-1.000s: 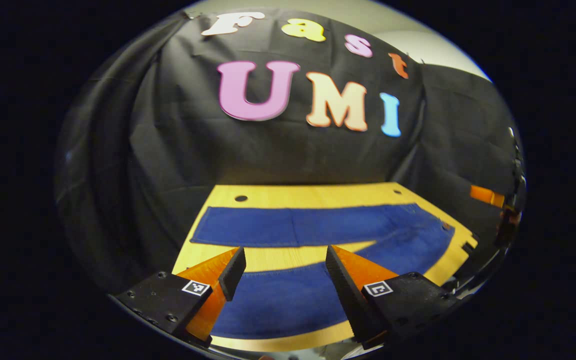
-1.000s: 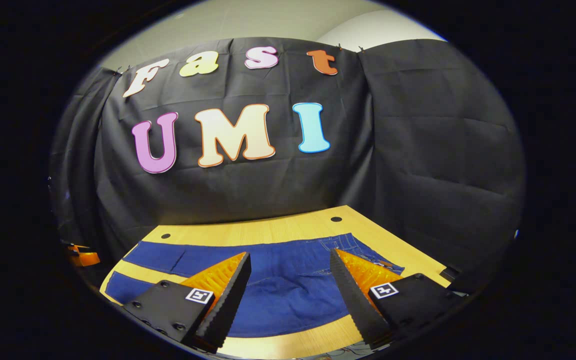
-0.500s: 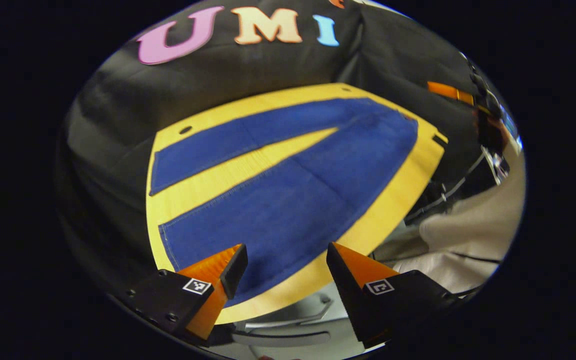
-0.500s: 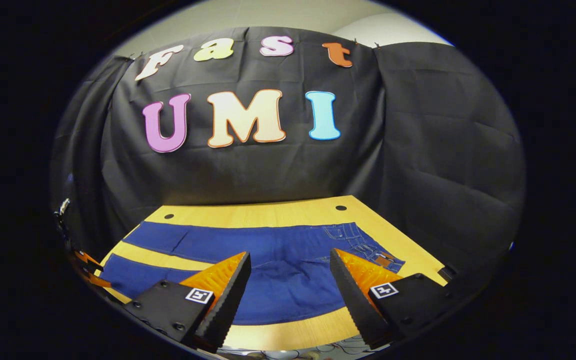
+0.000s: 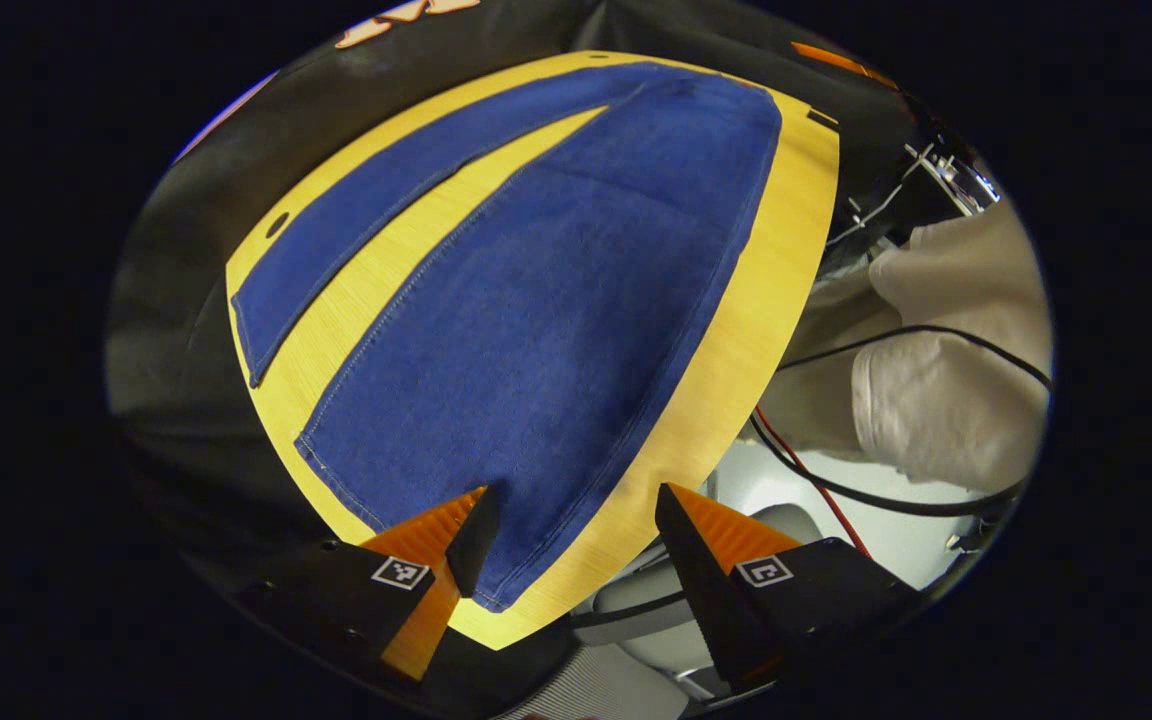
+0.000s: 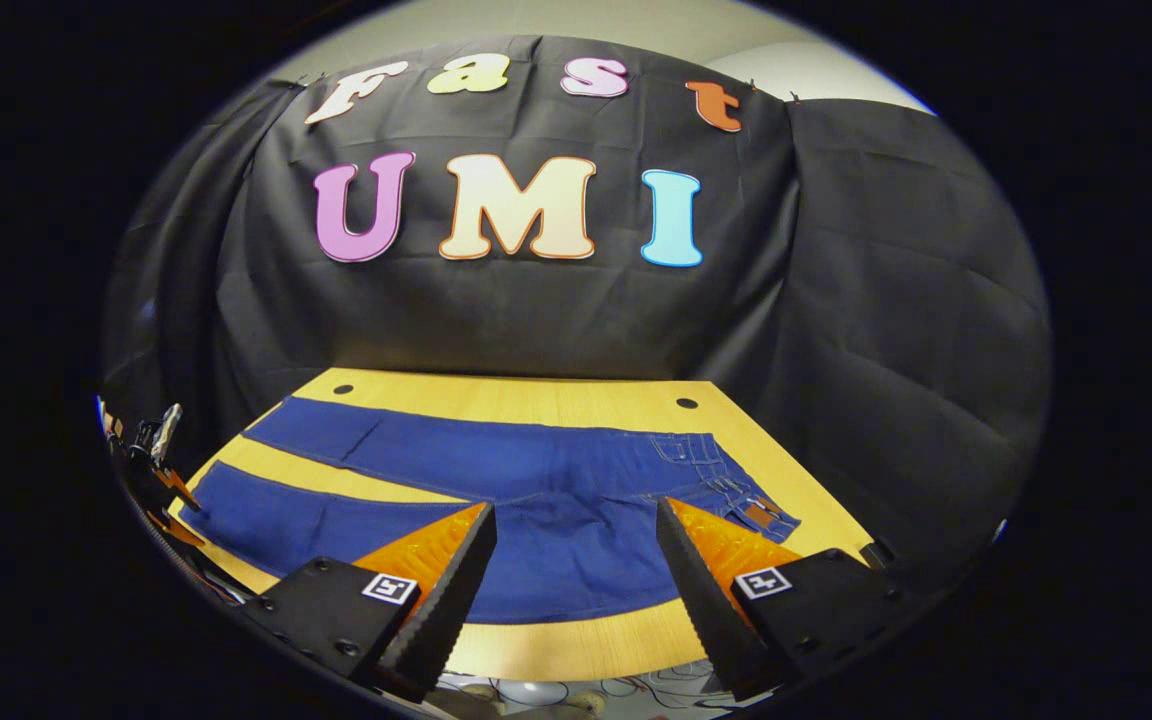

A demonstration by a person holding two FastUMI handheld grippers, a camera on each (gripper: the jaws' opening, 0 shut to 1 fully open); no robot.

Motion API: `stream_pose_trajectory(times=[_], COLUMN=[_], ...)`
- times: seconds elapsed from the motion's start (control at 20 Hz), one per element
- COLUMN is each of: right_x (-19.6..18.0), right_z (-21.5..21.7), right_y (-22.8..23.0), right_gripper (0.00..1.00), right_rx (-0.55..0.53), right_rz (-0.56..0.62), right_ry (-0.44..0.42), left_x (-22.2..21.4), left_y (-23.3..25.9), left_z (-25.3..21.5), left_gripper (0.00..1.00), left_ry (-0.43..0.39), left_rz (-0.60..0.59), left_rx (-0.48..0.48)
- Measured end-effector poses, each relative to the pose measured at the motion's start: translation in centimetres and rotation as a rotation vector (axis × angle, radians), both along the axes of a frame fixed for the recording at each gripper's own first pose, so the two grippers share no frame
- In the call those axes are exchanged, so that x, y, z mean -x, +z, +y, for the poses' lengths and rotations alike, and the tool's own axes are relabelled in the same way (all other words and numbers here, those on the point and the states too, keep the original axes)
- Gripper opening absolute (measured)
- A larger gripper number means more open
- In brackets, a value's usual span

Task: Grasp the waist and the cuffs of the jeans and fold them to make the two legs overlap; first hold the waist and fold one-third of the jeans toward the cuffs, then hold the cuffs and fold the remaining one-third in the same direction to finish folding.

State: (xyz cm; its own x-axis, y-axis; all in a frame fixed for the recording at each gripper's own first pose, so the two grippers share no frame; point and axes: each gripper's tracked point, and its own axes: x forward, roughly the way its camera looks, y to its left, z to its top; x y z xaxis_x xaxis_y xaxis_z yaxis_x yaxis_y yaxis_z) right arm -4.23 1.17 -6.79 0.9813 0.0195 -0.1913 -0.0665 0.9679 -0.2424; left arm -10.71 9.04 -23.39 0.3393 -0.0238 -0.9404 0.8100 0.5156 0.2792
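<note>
On the wooden table (image 6: pixel 576 645) the jeans (image 6: pixel 546 500) lie flat with legs spread in a V, ready for folding. The left gripper (image 5: pixel 566 545) hovers, fingers apart, by the near cuff (presumably the first hold); the right gripper (image 6: pixel 576 570) gapes near the waist.

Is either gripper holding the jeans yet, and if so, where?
Nothing is held. The left gripper hangs open over a cuff of the jeans; the right gripper is open above the waist end.
</note>
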Motion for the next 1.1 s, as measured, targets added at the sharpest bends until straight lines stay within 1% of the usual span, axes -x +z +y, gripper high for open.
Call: stream_pose_trajectory(times=[0.05,0.1,0.15,0.35,0.4,0.45,0.55,0.7,0.85,0.9,0.95,1.0,1.1], right_x=[0.2,0.4,0.5,0.8,0.7,0.8,0.7,0.4,0.2,0.1,-0.2,-0.5,-1.0], right_z=[-0.1,-0.3,-0.5,-0.7,-0.7,-0.5,-0.1,0.8,1.0,1.1,1.5,1.7,2.0], right_y=[-0.2,-0.5,-0.5,-1.2,-1.5,-1.7,-2.2,-2.4,-2.4,-2.5,-2.5,-2.4,-2.2], right_gripper=[0.99,0.99,0.99,0.99,0.99,0.99,0.99,0.99,0.99,0.99,0.99,0.99,0.99], right_rx=[0.001,0.001,0.007,0.026,0.024,0.022,0.022,0.017,0.003,0.002,0.000,-0.002,-0.002], right_rz=[0.008,0.014,0.018,0.030,0.035,0.042,0.050,0.054,0.051,0.053,0.055,0.057,0.059], right_ry=[-0.004,-0.008,-0.013,-0.021,-0.021,-0.019,-0.011,0.004,0.015,0.015,0.019,0.023,0.026], left_x=[0.1,0.1,0.2,0.5,0.8,1.1,1.0,1.0,1.0,0.9,0.7,0.7,0.5], left_y=[-0.1,-0.3,-0.5,-0.6,-1.0,-1.0,-1.2,-1.1,-1.1,-1.1,-1.2,-1.1,-1.1], left_z=[0.0,-0.2,-0.2,-0.6,-0.8,-0.7,-0.8,-0.8,-0.9,-0.8,-0.8,-0.7,-0.6], left_gripper=[0.95,0.99,0.94,0.92,0.87,0.91,0.86,0.91,0.85,0.82,0.76,0.72,0.49], left_ry=[-0.009,-0.016,-0.024,-0.060,-0.062,-0.059,-0.065,-0.087,-0.113,-0.110,-0.098,-0.088,-0.096], left_rz=[0.007,0.014,0.023,0.050,0.074,0.096,0.119,0.132,0.120,0.119,0.116,0.116,0.119], left_rx=[-0.011,-0.022,-0.033,-0.055,-0.051,-0.054,-0.068,-0.080,-0.069,-0.069,-0.067,-0.079,-0.092])
